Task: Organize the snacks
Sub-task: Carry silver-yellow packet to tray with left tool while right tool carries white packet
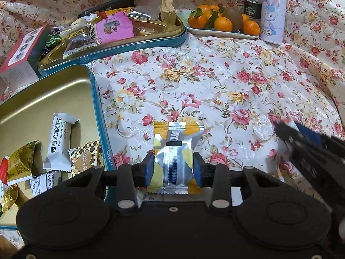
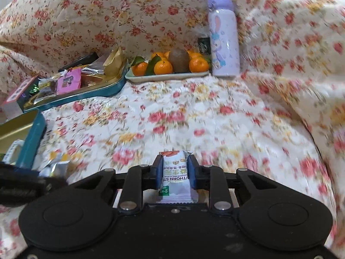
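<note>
Both grippers loaded with wrapped snacks over the floral cloth, tin to the left.

The left gripper has its jaws set wide, the blue pads pressing both sides of a silver-and-yellow packet at mid-body; the right gripper is closed almost fully on a slim white packet, gripped across its narrow width. Both packets are judged light, with soft crinkly film that is likely slippery, and contents possibly brittle; hold is best kept on the filled middle, clear of the crimped end seals. The open tin, already holding several snacks, lies immediately left of the left gripper, its raised teal rim the edge to clear. The cloth ahead of both grippers is open; a second tin and a fruit tray stand well ahead.
</note>
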A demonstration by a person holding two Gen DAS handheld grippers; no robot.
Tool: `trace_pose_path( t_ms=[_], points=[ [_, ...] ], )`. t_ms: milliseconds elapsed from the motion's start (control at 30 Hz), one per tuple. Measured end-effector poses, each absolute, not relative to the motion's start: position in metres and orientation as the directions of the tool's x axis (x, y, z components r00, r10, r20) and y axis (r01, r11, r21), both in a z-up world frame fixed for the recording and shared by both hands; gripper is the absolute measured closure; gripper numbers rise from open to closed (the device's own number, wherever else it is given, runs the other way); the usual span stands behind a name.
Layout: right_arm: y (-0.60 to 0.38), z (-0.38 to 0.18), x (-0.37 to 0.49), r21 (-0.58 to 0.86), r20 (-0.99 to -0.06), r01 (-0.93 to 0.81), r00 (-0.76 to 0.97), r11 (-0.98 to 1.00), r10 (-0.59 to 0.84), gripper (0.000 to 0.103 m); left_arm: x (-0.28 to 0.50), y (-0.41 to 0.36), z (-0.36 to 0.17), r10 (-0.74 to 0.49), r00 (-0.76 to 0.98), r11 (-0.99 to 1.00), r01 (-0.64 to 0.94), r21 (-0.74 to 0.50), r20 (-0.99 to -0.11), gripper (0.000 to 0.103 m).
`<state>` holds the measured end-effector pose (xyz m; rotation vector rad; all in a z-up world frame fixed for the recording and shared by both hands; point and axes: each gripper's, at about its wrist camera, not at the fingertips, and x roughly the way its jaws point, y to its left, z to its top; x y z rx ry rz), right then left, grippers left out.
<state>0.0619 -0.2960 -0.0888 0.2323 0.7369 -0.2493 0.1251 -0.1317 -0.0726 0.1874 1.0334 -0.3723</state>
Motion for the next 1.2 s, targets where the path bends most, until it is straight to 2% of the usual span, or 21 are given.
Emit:
trace_pose_path(
  t_ms=[133,400,667,867,1200],
  points=[
    [-0.288,-0.090,0.041,0.124,-0.687,0.311,0.712,0.942,-0.144,0.078,0.126,-0.132,-0.072,-0.213,0.451,0.918,0.396,-0.020,-0.867,0.056],
    [-0.263,-0.093,0.027,0.011,-0.663,0.290,0.719,0.957,-0.210,0.074,0.126,-0.129,-0.071,-0.247,0.440,0.911,0.409,-0.052,-0.864,0.053],
    [-0.265,-0.093,0.025,0.041,-0.662,0.301,0.722,0.953,-0.199,0.074,0.128,-0.132,-0.072,-0.247,0.436,0.907,0.417,-0.049,-0.865,0.051],
    [-0.265,-0.092,0.024,0.056,-0.662,0.309,0.723,0.949,-0.196,0.077,0.125,-0.133,-0.069,-0.255,0.443,0.904,0.424,-0.050,-0.859,0.058],
    [-0.268,-0.078,0.016,0.167,-0.663,0.329,0.735,0.930,-0.141,0.080,0.108,-0.120,-0.037,-0.306,0.478,0.904,0.418,-0.093,-0.823,0.058]
  ],
)
